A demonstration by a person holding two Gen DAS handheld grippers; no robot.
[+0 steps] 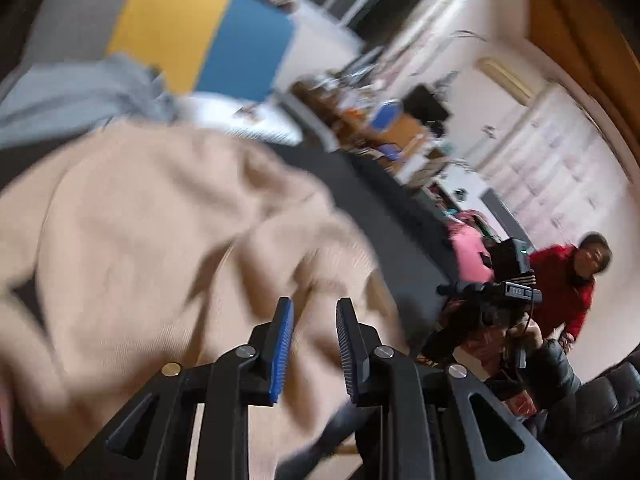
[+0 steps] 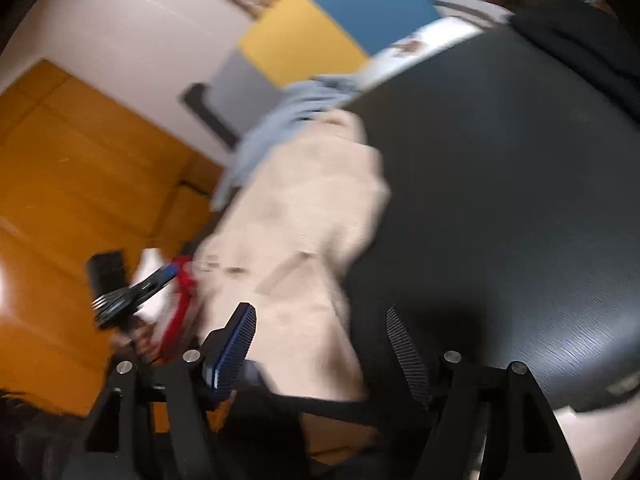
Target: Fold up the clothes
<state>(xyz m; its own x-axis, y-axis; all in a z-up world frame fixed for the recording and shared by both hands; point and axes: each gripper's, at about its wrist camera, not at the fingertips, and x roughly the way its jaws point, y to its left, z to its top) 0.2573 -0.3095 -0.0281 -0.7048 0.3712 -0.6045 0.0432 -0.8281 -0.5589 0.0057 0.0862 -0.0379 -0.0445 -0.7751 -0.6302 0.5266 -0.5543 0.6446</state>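
The beige ribbed knit garment [image 1: 160,240] is lying in a loose, rumpled heap on the dark round table [image 2: 500,200], bunched toward the table's edge, with humps and creases running across it and no flat panel or squared edge showing anywhere; both views are smeared with motion, so finer detail of its sleeves or hem is beyond telling. Just beyond it, touching or nearly so, a crumpled grey-blue cloth [image 1: 80,92] is sitting in its own heap, no neater. Going by how they lie, neither piece is looking folded, so I judge that the folding of both remains to be done, though whether other clothes are already stacked somewhere out of sight I cannot say. The left gripper [image 1: 314,344] is hovering over the beige heap with its jaws parted and nothing between them. The right gripper [image 2: 324,348] is poised wide apart over the near end of the same garment, the cloth showing in the gap, but the pads do not seem to be pressing it. Past the clothes a yellow, blue and grey panelled board [image 2: 320,28] is standing against the wall, orange wood [image 2: 80,180] is filling the right view's left side, and a person in a red top [image 1: 568,280] is standing across the cluttered room.
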